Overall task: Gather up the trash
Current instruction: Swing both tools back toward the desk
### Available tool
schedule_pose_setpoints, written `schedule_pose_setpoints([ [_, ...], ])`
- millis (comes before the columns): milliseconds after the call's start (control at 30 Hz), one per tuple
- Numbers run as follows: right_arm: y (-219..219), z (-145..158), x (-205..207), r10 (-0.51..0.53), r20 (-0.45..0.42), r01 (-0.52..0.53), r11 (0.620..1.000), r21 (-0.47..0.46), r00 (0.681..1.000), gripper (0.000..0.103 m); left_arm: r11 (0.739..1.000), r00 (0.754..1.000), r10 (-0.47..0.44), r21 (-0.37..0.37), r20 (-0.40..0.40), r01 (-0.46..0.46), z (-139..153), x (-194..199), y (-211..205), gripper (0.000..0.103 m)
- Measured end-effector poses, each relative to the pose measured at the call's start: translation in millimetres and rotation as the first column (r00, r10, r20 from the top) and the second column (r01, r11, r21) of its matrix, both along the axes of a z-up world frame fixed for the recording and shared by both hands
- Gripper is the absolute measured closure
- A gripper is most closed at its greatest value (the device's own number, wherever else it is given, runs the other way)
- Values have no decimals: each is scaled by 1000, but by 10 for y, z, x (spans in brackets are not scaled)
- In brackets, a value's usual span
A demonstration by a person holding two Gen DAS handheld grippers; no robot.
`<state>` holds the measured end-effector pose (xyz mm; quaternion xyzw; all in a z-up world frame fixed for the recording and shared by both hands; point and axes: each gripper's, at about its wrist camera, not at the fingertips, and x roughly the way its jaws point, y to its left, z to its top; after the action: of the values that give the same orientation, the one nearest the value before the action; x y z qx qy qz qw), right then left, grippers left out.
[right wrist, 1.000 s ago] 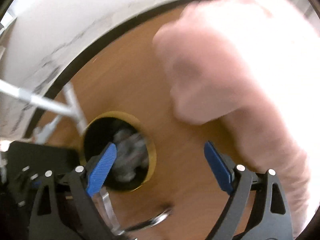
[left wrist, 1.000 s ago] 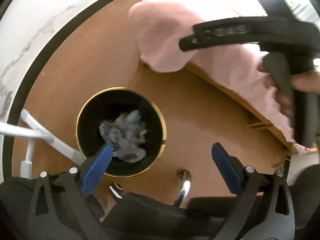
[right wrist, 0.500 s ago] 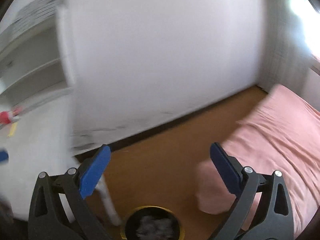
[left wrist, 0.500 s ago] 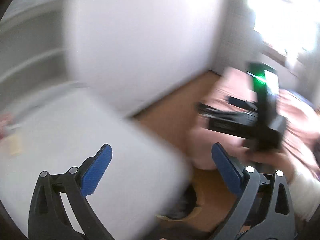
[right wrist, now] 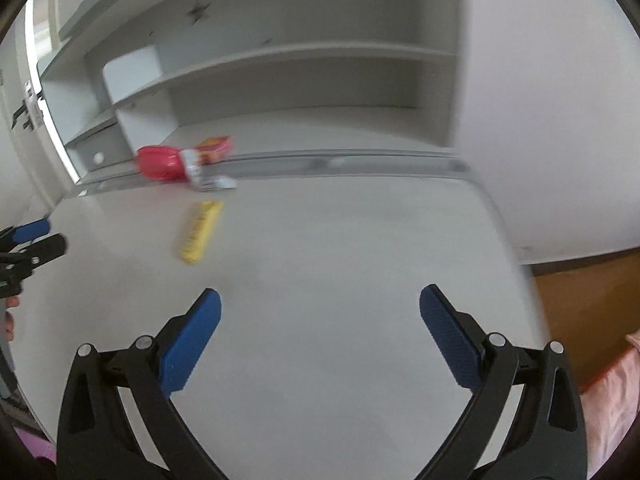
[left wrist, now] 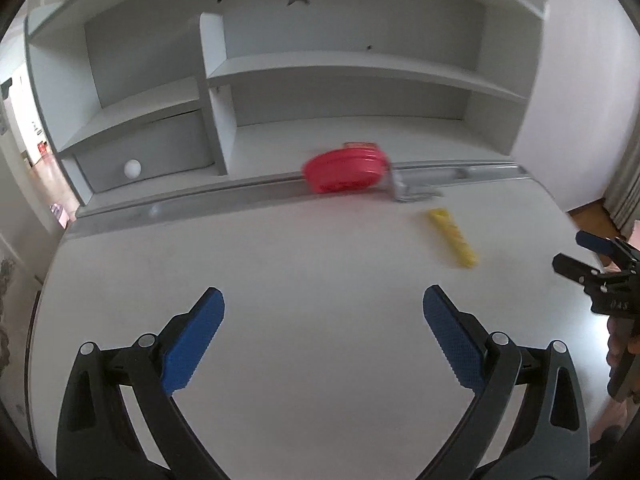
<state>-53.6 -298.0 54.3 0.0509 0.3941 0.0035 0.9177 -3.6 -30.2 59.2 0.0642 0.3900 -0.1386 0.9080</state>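
Both wrist cameras have swung up and away from the black, gold-rimmed bin on the wooden floor that they looked down on a second ago, and now face a white desk top (left wrist: 320,280) with a white shelf unit (left wrist: 340,72) standing at its back. Over this desk the left gripper (left wrist: 323,322) has its blue-padded jaws spread wide with only bare surface between them; the right gripper (right wrist: 320,322) is equally wide apart and equally empty, and it also shows at the right edge of the left view, gripped by a hand (left wrist: 622,354). On the desk lies a flat yellow rectangular wrapper (left wrist: 453,237), somewhat blurred, ahead of the left gripper and to its right, and ahead of the right gripper and to its left; neither gripper touches it. Farther back, against the grey rail (left wrist: 460,172) that runs along the foot of the shelves, sits a red rounded plastic container (left wrist: 344,170), with a crumpled silver-grey wrapper (left wrist: 408,192) just beside it and a small red-and-yellow packet (right wrist: 216,146) behind it on the lowest shelf. A round white knob (left wrist: 132,168) shows on the drawer front at the left. At the right of the right view a strip of wooden floor (right wrist: 588,304) and a bit of pink fabric (right wrist: 612,384) are visible past the desk edge.
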Motion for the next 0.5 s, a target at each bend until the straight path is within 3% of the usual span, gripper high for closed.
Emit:
schedule_pose_setpoints([
  [167,429,-122,506,54,-68,-54,999,-3,996,7,1000,1000,-19,7,-13,20,-79,576,35,6],
  [333,602,-165,744,73,-94,-74,997,-13,993,7,994,994,-104,38,-16,105,-134,1131,12,6],
  [500,722,-219,950,88,-132,-94,995,-41,987,7,981,984,-173,83,-35,176,-179,1377,-205,6],
])
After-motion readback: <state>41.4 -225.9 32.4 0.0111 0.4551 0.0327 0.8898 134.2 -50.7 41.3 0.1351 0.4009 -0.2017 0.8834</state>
